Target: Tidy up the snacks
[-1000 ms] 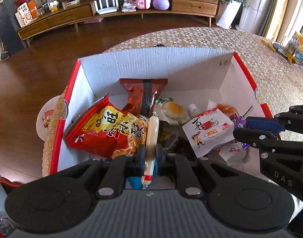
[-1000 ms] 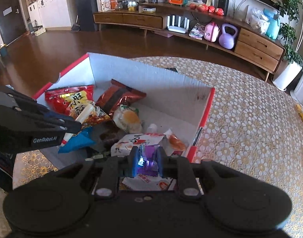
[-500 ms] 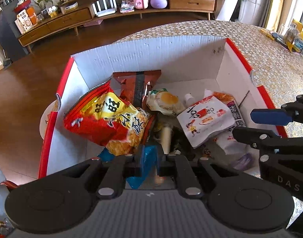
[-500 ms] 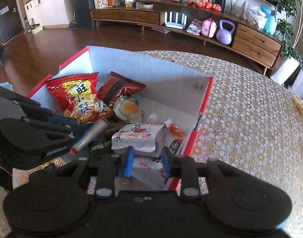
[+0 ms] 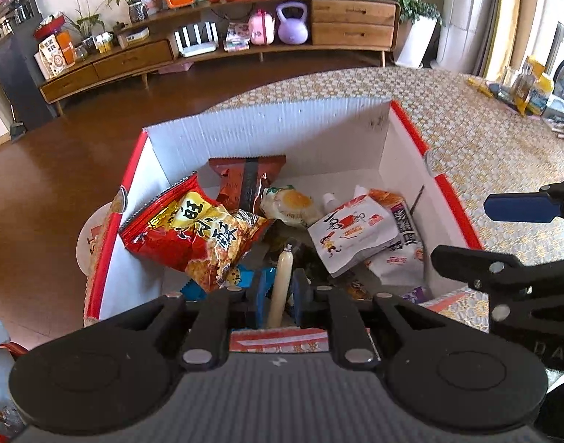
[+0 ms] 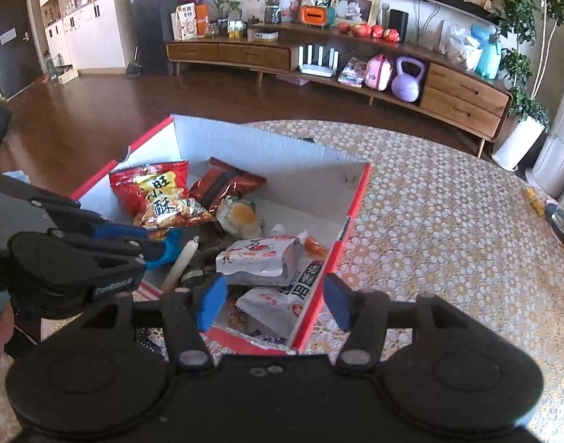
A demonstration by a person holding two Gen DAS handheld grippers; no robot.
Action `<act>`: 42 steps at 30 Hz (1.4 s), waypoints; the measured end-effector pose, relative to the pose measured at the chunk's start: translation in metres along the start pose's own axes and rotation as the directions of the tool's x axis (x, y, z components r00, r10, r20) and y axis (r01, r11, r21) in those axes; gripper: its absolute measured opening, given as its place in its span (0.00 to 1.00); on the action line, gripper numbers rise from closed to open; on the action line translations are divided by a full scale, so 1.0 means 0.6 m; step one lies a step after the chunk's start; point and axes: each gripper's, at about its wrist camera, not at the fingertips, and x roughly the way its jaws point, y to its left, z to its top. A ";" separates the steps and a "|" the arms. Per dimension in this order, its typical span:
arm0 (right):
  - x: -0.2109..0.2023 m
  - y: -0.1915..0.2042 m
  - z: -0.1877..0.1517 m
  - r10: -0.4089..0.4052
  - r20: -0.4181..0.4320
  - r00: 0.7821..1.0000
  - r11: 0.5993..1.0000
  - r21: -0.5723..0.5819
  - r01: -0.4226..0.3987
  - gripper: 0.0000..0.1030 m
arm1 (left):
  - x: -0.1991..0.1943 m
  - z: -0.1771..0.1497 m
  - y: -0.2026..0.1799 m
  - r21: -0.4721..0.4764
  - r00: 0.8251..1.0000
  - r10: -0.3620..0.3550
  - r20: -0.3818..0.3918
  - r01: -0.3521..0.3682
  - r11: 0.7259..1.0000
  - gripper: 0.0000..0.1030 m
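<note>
A white cardboard box (image 5: 282, 136) (image 6: 282, 155) with a red rim holds several snacks: a red-and-yellow crisp bag (image 5: 200, 232) (image 6: 160, 195), a brown-red packet (image 5: 245, 177), an egg-print packet (image 5: 291, 203) and a white pouch (image 5: 352, 232) (image 6: 259, 254). A pale sausage (image 5: 280, 288) (image 6: 182, 262) leans inside the near wall. It shows between the jaws of my left gripper (image 5: 279, 297) (image 6: 134, 240), which are opening and not pressing on it. My right gripper (image 6: 274, 304) (image 5: 492, 232) is opening wide over the box's near right corner, with nothing gripped. A purple packet (image 6: 267, 336) lies below it.
The box stands on a round table with a gold lace cloth (image 6: 447, 240) (image 5: 484, 129), near its edge. Small items (image 5: 529, 88) sit at the table's far right. Beyond lie a wooden floor and a long sideboard (image 6: 462, 88).
The left gripper let go of the sausage, which slid down into the box. The right gripper released the purple packet and spread its jaws. Both grippers drew back and up.
</note>
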 end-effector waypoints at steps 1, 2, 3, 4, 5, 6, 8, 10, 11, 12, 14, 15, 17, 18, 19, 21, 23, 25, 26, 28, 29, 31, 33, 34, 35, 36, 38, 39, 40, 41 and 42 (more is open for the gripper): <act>-0.005 -0.002 0.000 -0.003 0.004 1.000 1.000 0.003 0.003 0.56 | -0.006 -0.002 0.000 -0.001 1.000 0.001 0.007 -0.001 1.000 0.14; -0.010 -0.004 -0.001 -0.005 0.009 1.000 1.000 0.005 0.005 0.57 | -0.011 -0.003 -0.001 -0.002 1.000 0.002 0.012 -0.002 1.000 0.14; -0.015 -0.006 -0.002 -0.007 0.014 1.000 1.000 0.007 0.007 0.59 | -0.017 -0.005 0.000 -0.006 1.000 0.002 0.019 -0.002 1.000 0.14; -0.021 -0.008 -0.003 -0.009 0.020 1.000 1.000 0.011 0.009 0.60 | -0.022 -0.006 0.000 -0.008 1.000 0.002 0.024 -0.002 1.000 0.14; -0.026 -0.010 -0.004 -0.009 0.026 1.000 1.000 0.015 0.009 0.62 | -0.027 -0.008 0.001 -0.010 0.999 0.003 0.032 -0.003 1.000 0.14; -0.031 -0.012 -0.005 -0.008 0.032 0.999 1.000 0.020 0.007 0.62 | -0.033 -0.009 0.001 -0.012 0.999 0.003 0.040 -0.003 1.000 0.14; -0.043 -0.016 -0.006 0.006 0.041 0.999 1.000 0.025 -0.007 0.62 | -0.044 -0.012 0.000 -0.014 0.999 0.006 0.054 -0.005 1.000 0.14; -0.055 -0.018 -0.009 0.010 0.054 0.998 1.000 0.018 -0.011 0.65 | -0.056 -0.017 0.001 -0.020 0.998 0.000 0.069 0.001 1.000 0.14; -0.062 -0.019 -0.011 0.009 0.063 0.998 1.000 0.015 -0.010 0.69 | -0.060 -0.019 0.000 -0.023 0.997 -0.006 0.075 0.008 1.000 0.15; -0.067 -0.021 -0.013 0.012 0.071 0.997 1.000 0.016 -0.014 0.70 | -0.066 -0.021 0.000 -0.027 0.997 -0.010 0.082 0.012 1.000 0.15; -0.078 -0.025 -0.017 0.020 0.081 0.997 0.999 0.025 -0.022 0.72 | -0.076 -0.027 -0.002 -0.030 0.995 -0.015 0.097 0.018 0.999 0.15; -0.083 -0.028 -0.020 0.023 0.088 0.996 0.999 0.029 -0.025 0.74 | -0.081 -0.030 -0.003 -0.031 0.994 -0.017 0.107 0.020 0.999 0.16; -0.094 -0.031 -0.026 0.026 0.102 0.994 0.999 0.039 -0.030 0.78 | -0.090 -0.035 -0.006 -0.036 0.992 -0.023 0.122 0.028 0.999 0.28; -0.100 -0.032 -0.028 0.027 0.113 0.993 0.999 0.039 -0.031 0.80 | -0.096 -0.037 -0.008 -0.037 0.991 -0.027 0.133 0.033 0.999 0.42; -0.106 -0.032 -0.031 0.027 0.122 0.992 0.999 0.038 -0.032 0.81 | -0.102 -0.040 -0.011 -0.035 0.988 -0.031 0.151 0.037 0.999 0.51; -0.119 -0.034 -0.037 0.028 0.144 0.989 0.999 0.035 -0.033 0.85 | -0.117 -0.047 -0.017 -0.025 0.981 -0.023 0.194 0.029 0.999 0.76; -0.131 -0.036 -0.042 0.033 0.166 0.986 0.999 0.037 -0.039 0.89 | -0.130 -0.052 -0.024 -0.013 0.976 -0.020 0.219 0.023 1.000 0.76; -0.142 -0.035 -0.048 0.029 0.188 0.982 0.999 0.038 -0.037 0.96 | -0.141 -0.055 -0.028 -0.014 0.972 -0.030 0.233 0.035 0.999 0.76; -0.148 -0.035 -0.051 0.026 0.199 0.980 0.999 0.038 -0.034 0.98 | -0.146 -0.057 -0.030 -0.017 0.970 -0.032 0.242 0.037 0.999 0.76; -0.157 -0.034 -0.057 0.025 0.219 0.975 0.999 0.036 -0.034 1.00 | -0.157 -0.062 -0.034 -0.024 0.963 -0.031 0.267 0.038 0.999 0.77; -0.162 -0.033 -0.061 0.025 0.227 0.973 0.999 0.034 -0.034 1.00 | -0.161 -0.064 -0.036 -0.026 0.961 -0.030 0.275 0.038 0.999 0.80; -0.170 -0.032 -0.067 0.014 0.244 0.970 0.999 0.035 -0.023 1.00 | -0.169 -0.071 -0.039 -0.030 0.956 -0.032 0.293 0.043 0.999 0.81; -0.177 -0.031 -0.073 0.003 0.257 0.966 0.999 0.038 -0.013 1.00 | -0.176 -0.077 -0.042 -0.031 0.952 -0.022 0.306 0.033 0.999 0.81; -0.180 -0.031 -0.076 -0.002 0.266 0.964 0.999 0.036 -0.008 1.00 | -0.179 -0.080 -0.042 -0.031 0.949 -0.013 0.314 0.024 0.999 0.81; -0.183 -0.031 -0.080 -0.008 0.275 0.961 0.999 0.035 -0.002 1.00 | -0.181 -0.082 -0.044 -0.028 0.946 -0.006 0.323 0.016 0.999 0.81; -0.186 -0.031 -0.084 -0.014 0.281 0.960 0.999 0.034 0.005 1.00 | -0.184 -0.085 -0.046 -0.026 0.945 0.001 0.328 0.008 1.000 0.83; -0.193 -0.030 -0.091 -0.030 0.302 0.953 0.999 0.033 0.022 1.00 | -0.187 -0.091 -0.048 -0.032 0.942 0.003 0.335 0.008 0.999 0.84; -0.195 -0.029 -0.094 -0.036 0.312 0.949 0.999 0.034 0.027 1.00 | -0.189 -0.093 -0.048 -0.039 0.942 0.000 0.336 0.014 0.999 0.84; -0.197 -0.029 -0.097 -0.039 0.321 0.946 0.999 0.036 0.029 1.00 | -0.190 -0.095 -0.047 -0.044 0.943 -0.005 0.333 0.021 0.999 0.84; -0.199 -0.028 -0.100 -0.040 0.330 0.943 0.999 0.040 0.029 1.00 | -0.192 -0.097 -0.048 -0.048 0.943 -0.006 0.333 0.024 0.999 0.84; -0.200 -0.028 -0.103 -0.041 0.336 0.941 0.999 0.045 0.028 1.00 | -0.193 -0.100 -0.049 -0.053 0.942 -0.003 0.335 0.022 0.998 0.86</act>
